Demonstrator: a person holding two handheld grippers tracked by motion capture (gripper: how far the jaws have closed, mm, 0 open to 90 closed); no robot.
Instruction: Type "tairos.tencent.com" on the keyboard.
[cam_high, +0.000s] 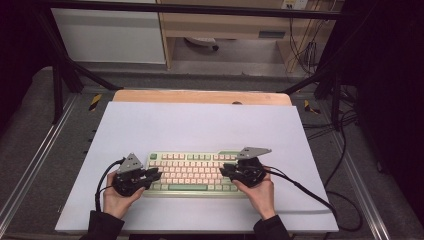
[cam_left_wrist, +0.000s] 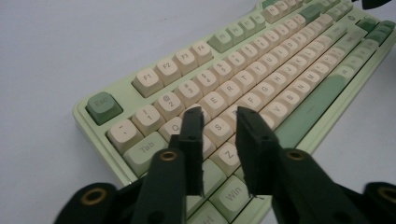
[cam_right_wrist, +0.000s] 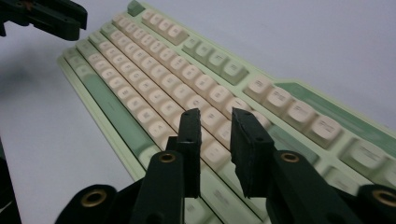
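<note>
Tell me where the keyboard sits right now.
In the high view, the keyboard lies on the white sheet near its front edge, between the left gripper and right gripper.

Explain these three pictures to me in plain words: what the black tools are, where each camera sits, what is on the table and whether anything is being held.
A person sits at a table and holds a hand tool in each hand; no robot arm is involved. Each tool, a gripper, has two black jaws that open and close.

The high view looks down from above the person's side. It shows the left gripper at the left end and the right gripper at the right end of a green and cream keyboard, which lies on a white sheet covering the table.

The other two pictures come from small cameras riding on the grippers, each looking along its own jaws. In the left gripper view the jaws stand a little apart over the keys near Tab; in the right gripper view they stand the same way over the other end. Nothing is between either pair, so nothing is held.
</note>
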